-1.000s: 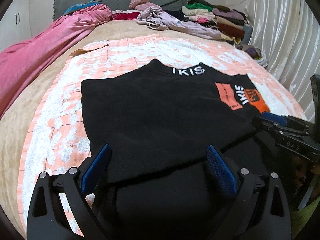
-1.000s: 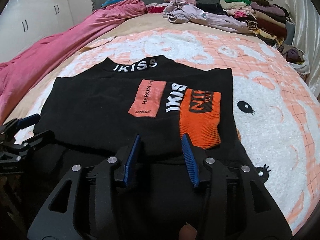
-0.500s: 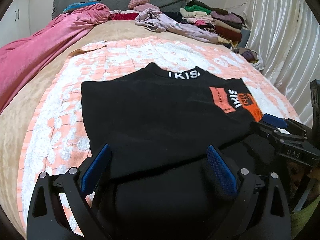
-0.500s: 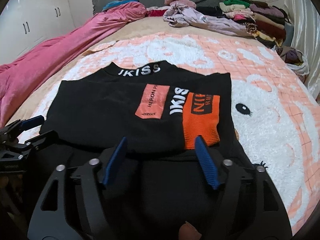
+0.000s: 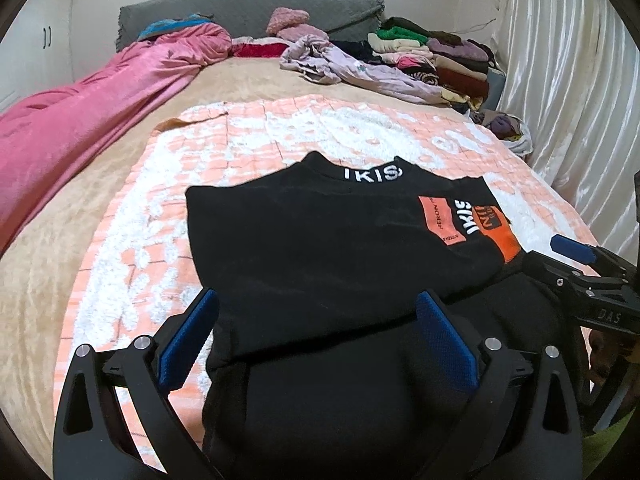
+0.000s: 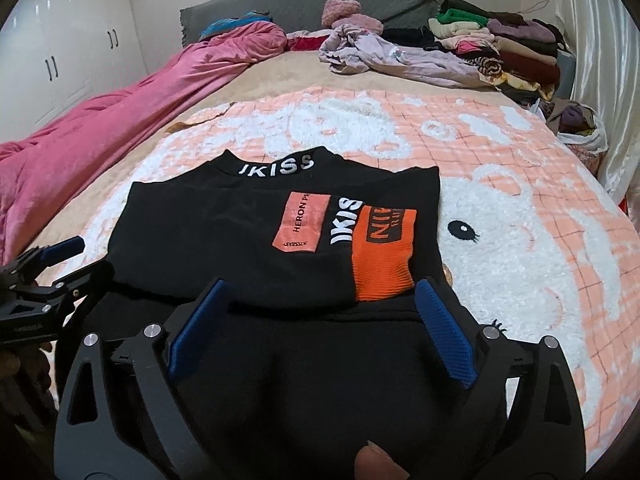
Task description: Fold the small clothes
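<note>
My left gripper (image 5: 316, 344) hangs over the near edge of the black sweater (image 5: 328, 248), jaws spread wide, nothing clamped; the cloth lies between the blue pads without touching them, as far as I can tell from this low angle. My right gripper (image 6: 320, 328) has just been opening its jaws and they now stand released, the folded hem lying between and below them, ungripped. The sweater lies folded on the peach and white blanket (image 6: 520, 216) spread across the bed, its collar lettering at the far end, an orange patch (image 6: 382, 252) and a salmon label (image 6: 300, 220) facing up toward my right side. A pink quilt (image 5: 92, 120) runs along the bed's left edge. A lilac garment (image 6: 384, 56) and a stack of folded clothes (image 6: 508, 44) sit at the head, well apart from the sweater.
</note>
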